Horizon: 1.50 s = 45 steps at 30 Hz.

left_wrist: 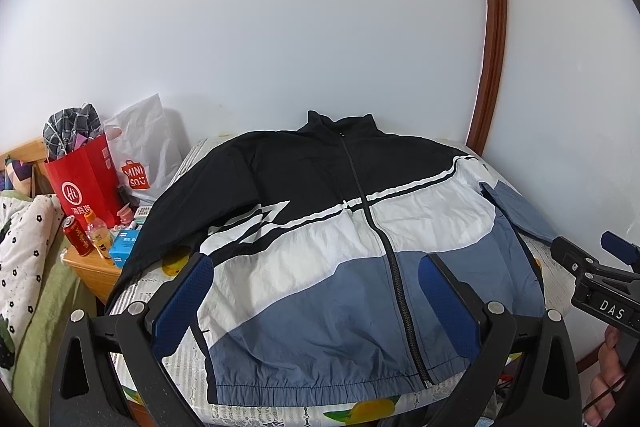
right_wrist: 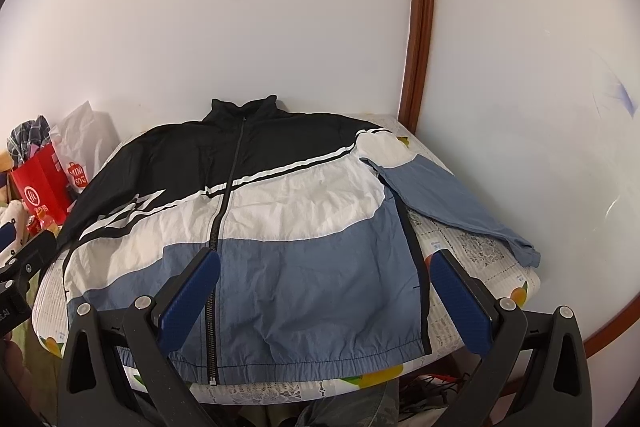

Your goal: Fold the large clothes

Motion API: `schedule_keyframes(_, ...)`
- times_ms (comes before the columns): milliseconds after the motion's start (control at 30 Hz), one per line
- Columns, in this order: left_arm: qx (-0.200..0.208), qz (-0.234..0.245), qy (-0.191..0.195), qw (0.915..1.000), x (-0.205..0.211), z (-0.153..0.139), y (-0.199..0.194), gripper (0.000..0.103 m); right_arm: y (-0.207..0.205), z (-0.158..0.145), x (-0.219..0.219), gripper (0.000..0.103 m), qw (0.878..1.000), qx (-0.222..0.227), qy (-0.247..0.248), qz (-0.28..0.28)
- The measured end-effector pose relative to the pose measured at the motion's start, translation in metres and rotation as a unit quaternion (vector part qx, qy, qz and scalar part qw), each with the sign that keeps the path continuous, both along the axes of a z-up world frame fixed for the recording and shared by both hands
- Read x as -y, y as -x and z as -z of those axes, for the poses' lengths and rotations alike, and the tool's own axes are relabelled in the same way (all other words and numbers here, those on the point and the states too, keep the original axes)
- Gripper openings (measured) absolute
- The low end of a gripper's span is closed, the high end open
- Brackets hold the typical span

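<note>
A black, white and blue zip jacket (left_wrist: pixel 332 227) lies flat, front up and zipped, on a small cloth-covered table (left_wrist: pixel 556 267), collar toward the wall. It also shows in the right wrist view (right_wrist: pixel 280 211). Its blue right sleeve (right_wrist: pixel 448 203) lies spread out toward the wall side. Its black left sleeve (left_wrist: pixel 172 211) hangs over the table's left edge. My left gripper (left_wrist: pixel 316 267) is open and empty, held above the hem. My right gripper (right_wrist: pixel 326 263) is open and empty, above the hem's right half; it also shows in the left wrist view (left_wrist: pixel 588 247).
A red paper bag (left_wrist: pixel 84 183) and a white Miniso bag (left_wrist: pixel 144 151) stand to the left. Cans, bottles and boxes sit on a wooden bedside cabinet (left_wrist: pixel 92 267). A bed with bedding (left_wrist: pixel 24 247) is far left. The white wall and a brown door frame (left_wrist: pixel 492 27) stand behind.
</note>
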State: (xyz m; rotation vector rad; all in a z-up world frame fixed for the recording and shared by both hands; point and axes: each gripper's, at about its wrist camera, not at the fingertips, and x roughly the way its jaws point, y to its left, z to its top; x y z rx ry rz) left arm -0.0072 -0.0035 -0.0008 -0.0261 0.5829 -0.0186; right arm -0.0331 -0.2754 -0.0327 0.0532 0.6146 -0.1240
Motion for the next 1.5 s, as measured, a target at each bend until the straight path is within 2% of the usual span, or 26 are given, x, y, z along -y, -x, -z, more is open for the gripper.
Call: schedule_keyframes(1500, 0.005, 0.006, 0.0, 1.0, 0.0081, -0.0032, 0.0057, 0.103, 0.0035, 0.0007, -0.0005, 0.103, 1.0, 0.006, 0.0, 0.002)
